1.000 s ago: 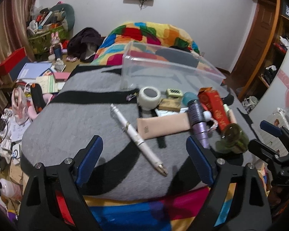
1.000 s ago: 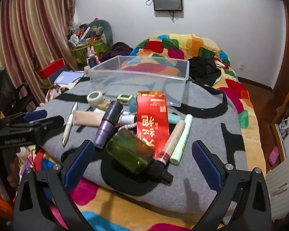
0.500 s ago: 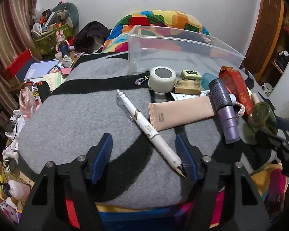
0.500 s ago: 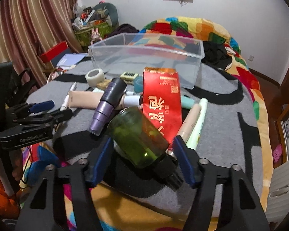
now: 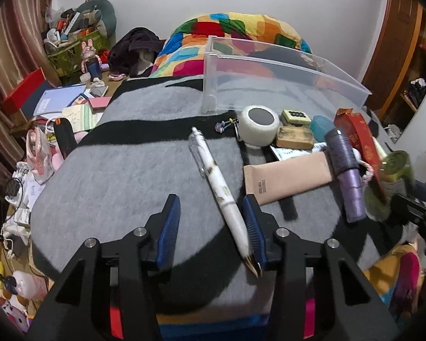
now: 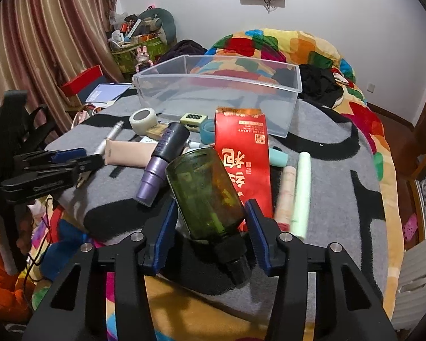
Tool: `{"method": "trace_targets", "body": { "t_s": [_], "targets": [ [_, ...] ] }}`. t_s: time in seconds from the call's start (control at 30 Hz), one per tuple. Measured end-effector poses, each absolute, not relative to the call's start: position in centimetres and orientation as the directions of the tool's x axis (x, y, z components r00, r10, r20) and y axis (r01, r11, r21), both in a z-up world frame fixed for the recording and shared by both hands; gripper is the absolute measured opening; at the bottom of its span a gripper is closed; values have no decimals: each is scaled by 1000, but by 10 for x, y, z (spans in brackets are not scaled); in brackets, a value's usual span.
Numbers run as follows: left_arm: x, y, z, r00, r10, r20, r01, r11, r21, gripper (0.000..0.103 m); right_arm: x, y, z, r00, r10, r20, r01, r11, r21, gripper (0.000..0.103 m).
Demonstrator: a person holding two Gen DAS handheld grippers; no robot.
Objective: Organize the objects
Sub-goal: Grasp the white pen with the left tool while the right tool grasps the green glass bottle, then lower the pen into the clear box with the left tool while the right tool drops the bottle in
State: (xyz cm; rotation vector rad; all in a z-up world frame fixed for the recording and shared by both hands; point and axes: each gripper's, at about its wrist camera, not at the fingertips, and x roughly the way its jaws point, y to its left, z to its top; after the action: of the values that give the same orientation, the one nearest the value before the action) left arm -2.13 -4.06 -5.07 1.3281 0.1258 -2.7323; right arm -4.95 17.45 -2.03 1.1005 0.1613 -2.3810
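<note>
A white pen (image 5: 215, 182) lies on the grey blanket (image 5: 122, 176). Its tip end is between the jaws of my left gripper (image 5: 211, 201), which are closing. The pen rests by the right pad and the left pad stands clear of it. A green glass bottle (image 6: 204, 193) with a black cap lies between the jaws of my right gripper (image 6: 211, 204). Those jaws are closing too, with both pads against the bottle's sides. A clear plastic bin (image 6: 213, 85) stands behind the pile, with nothing seen inside it.
Beside the bottle lie a red packet (image 6: 241, 153), a purple tube (image 6: 162, 164), a beige tube (image 5: 286, 176), a tape roll (image 5: 258, 125) and two pale sticks (image 6: 301, 187). The blanket's front edge runs just under both grippers. Clutter covers the floor at left.
Both grippers' jaws have narrowed a lot. The left gripper came forward and down until the pen's tip lay between its jaws. The right jaws drew in around the green bottle.
</note>
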Motion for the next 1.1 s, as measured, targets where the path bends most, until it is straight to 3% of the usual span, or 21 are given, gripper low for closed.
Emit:
{"method": "trace_targets", "body": {
  "t_s": [0.1,0.27,0.6,1.1],
  "targets": [
    [-24,-39,-52,-623,-79,-778,128,-992,-2,42,-49,173,-17,-543,-405,-735,494,-863,111,45],
    [-20,-52,-49,-615,-95,-783,137,-991,12,10,-49,174,-9,-558,-411,-721,492,-864,112,44],
    [-41,-69,-51,-593,-45,-804,92,-996,-12,13,-67,174,0,-546,-461,-700,484,-855,186,44],
    [-43,-76,-18,-670,-30,-742,106,-993,-56,10,-105,188,33,-602,-487,-633,440,-864,246,44]
  ]
}}
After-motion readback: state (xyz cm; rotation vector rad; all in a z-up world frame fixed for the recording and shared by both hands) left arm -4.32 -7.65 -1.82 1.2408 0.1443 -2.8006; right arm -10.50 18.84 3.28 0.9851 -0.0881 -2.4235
